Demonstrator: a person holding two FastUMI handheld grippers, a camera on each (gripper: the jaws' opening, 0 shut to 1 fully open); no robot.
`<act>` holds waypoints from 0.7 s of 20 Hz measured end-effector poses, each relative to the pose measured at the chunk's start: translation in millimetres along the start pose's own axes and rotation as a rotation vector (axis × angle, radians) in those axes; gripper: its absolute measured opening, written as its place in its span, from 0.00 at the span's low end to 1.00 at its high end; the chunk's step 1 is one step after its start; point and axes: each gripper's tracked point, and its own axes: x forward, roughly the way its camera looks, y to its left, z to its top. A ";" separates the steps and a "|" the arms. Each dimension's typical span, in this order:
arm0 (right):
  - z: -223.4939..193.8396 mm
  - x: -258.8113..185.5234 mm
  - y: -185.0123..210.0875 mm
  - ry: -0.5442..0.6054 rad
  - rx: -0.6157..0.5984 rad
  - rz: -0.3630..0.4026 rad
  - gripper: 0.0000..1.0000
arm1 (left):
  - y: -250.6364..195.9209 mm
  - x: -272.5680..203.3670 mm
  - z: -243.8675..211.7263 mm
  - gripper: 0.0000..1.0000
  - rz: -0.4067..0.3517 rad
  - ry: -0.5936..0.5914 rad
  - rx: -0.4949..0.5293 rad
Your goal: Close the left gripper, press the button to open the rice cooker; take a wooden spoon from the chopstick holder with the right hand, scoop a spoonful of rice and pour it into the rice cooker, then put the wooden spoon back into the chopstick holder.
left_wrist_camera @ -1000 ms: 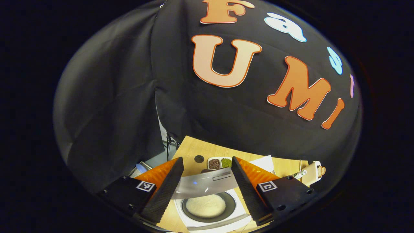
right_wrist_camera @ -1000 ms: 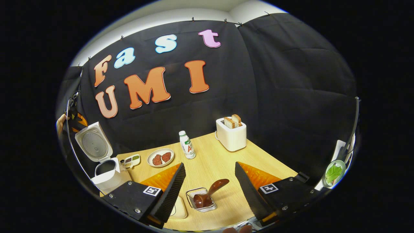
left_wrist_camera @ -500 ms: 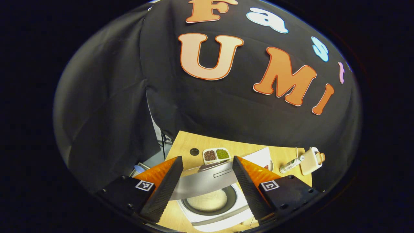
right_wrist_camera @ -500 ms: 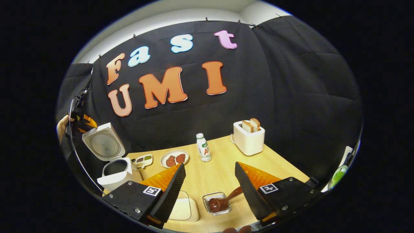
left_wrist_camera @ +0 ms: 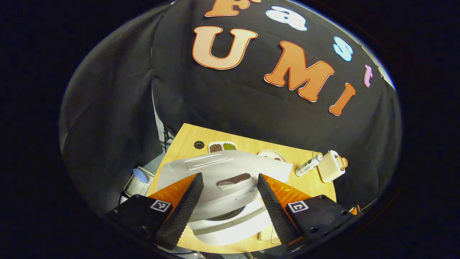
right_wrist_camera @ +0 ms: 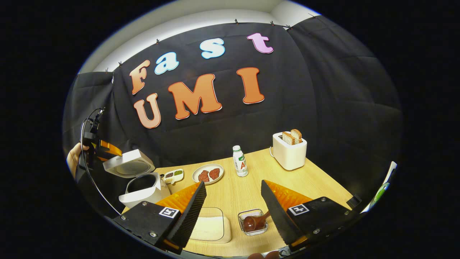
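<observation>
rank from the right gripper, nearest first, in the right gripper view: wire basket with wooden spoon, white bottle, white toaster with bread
1. Wire basket with wooden spoon, between the fingers, low.
2. White bottle, mid-table, ahead.
3. White toaster with bread, far right, by the wall.

A wooden table [right_wrist_camera: 244, 190] carries rice cooker [right_wrist_camera: 143, 185], plate [right_wrist_camera: 207, 173], bottle [right_wrist_camera: 240, 166], toaster [right_wrist_camera: 289, 153].

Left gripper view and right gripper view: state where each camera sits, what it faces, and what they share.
Left gripper view: rides the left hand-held gripper, looking down on the rice cooker's lid.
Right gripper view: rides the right hand-held gripper, facing the table, wooden spoon and a hand.
Shared: rice cooker, bottle, toaster.
</observation>
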 end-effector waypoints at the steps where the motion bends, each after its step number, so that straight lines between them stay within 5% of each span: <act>1: -1.4 -2.5 1.7 0.002 -0.005 0.005 0.95 | -1.2 1.3 -12.1 1.00 0.008 0.008 0.003; 8: -15.8 -17.3 -0.6 0.031 -0.009 0.021 0.95 | -0.5 26.6 -84.3 1.00 0.035 0.048 -0.102; 14: -20.1 -21.8 -6.9 0.040 0.010 0.018 0.95 | 10.7 35.6 -94.2 1.00 0.050 -0.011 -0.185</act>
